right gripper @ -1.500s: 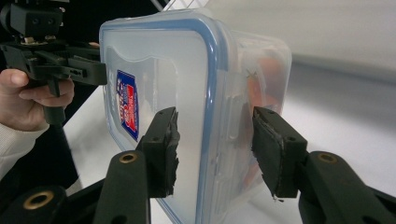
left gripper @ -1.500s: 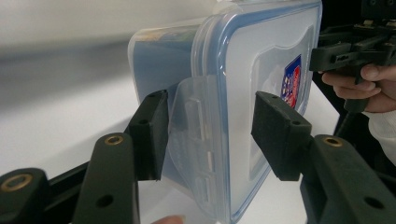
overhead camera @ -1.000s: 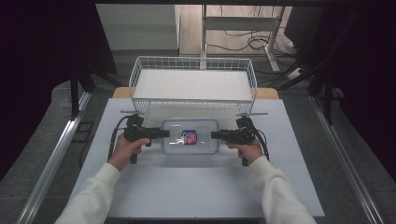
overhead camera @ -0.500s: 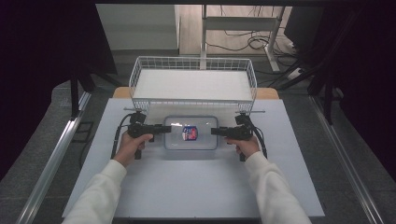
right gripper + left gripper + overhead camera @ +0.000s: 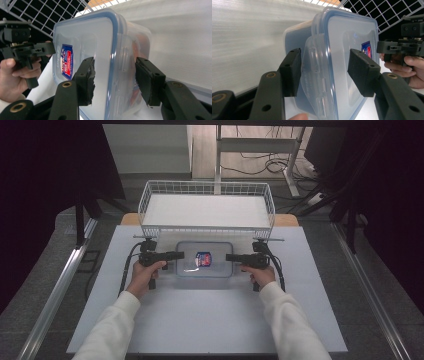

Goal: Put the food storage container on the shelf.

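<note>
Clear plastic container [image 5: 205,260] with blue-rimmed lid sits on the white table [image 5: 200,315], just in front of the white wire basket [image 5: 206,210]. A red-and-blue label [image 5: 203,259] lies at the lid's centre.

Left gripper [image 5: 179,255] is at the container's left end; in the left gripper view [image 5: 324,68] its jaws stand partly open, straddling the lid's edge and side latch, pads not clearly pressing.

Right gripper [image 5: 229,257] is at the container's right end; in the right gripper view [image 5: 115,80] its jaws likewise bracket the lid's edge and latch, gaps visible.
</note>
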